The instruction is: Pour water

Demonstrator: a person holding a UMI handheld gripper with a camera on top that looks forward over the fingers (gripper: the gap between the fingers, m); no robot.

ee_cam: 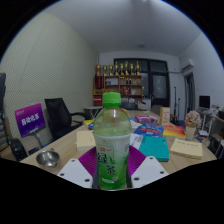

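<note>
A clear plastic bottle [111, 140] with a green cap and a green-and-white label stands upright between my fingers, filling the near middle of the view. My gripper [111, 166] is shut on the bottle: a purple pad [89, 160] presses its left side and the other purple pad [134, 160] its right side. The bottle looks held above the wooden table [60, 150]. Its base is hidden below the fingers.
A small metal bowl [47, 158] sits on the table to the left. Books and boxes [155, 146] lie to the right, with a notebook [187, 148] beyond. Black office chairs [60, 116], a purple sign [31, 120] and a shelf of bottles [118, 78] stand behind.
</note>
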